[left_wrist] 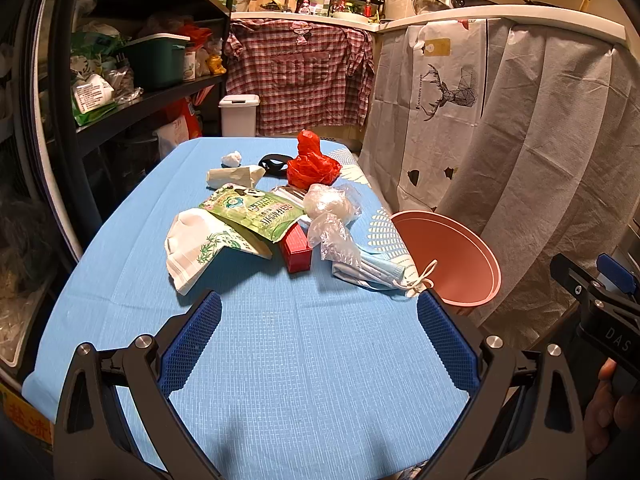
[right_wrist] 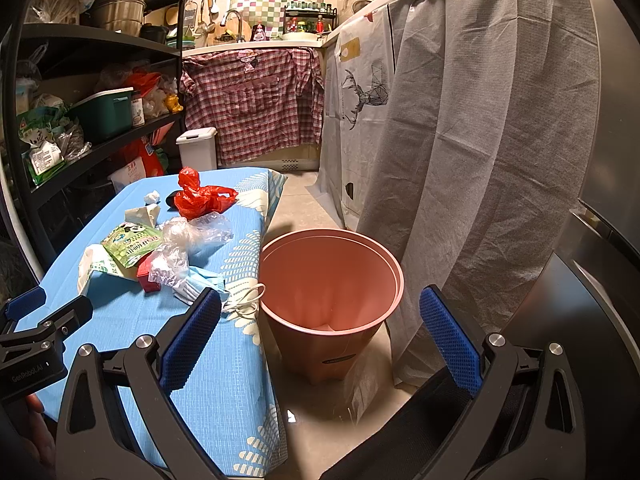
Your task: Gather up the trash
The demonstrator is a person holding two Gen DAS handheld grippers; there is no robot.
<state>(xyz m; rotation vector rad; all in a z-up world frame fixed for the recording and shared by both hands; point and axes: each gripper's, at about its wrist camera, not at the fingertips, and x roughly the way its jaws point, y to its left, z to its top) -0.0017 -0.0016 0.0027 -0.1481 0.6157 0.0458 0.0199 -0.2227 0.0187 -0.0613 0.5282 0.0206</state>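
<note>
- The left gripper (left_wrist: 318,344) hangs over the bare near end of the blue-clothed worktop (left_wrist: 280,380), jaws spread wide and holding nothing.
- The right gripper (right_wrist: 320,340), likewise wide and empty, faces the pink bin (right_wrist: 332,276) on the floor, just beside the worktop.
- No piece looks collected yet; the bin seems nearly empty.
- The face mask (left_wrist: 380,274) lies nearest, so the next move is probably reaching forward and closing on it.
- Farther off lie a clear plastic bag (left_wrist: 334,236), a green packet (left_wrist: 256,210) and a red bag (left_wrist: 312,164).

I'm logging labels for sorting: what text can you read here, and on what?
"DAS": right gripper body, cut off by the frame edge.
"GenRobot.AI": left gripper body.
Green packet: printed characters, too blurred to read.
Pink bin: dark label near its base, unreadable.
</note>
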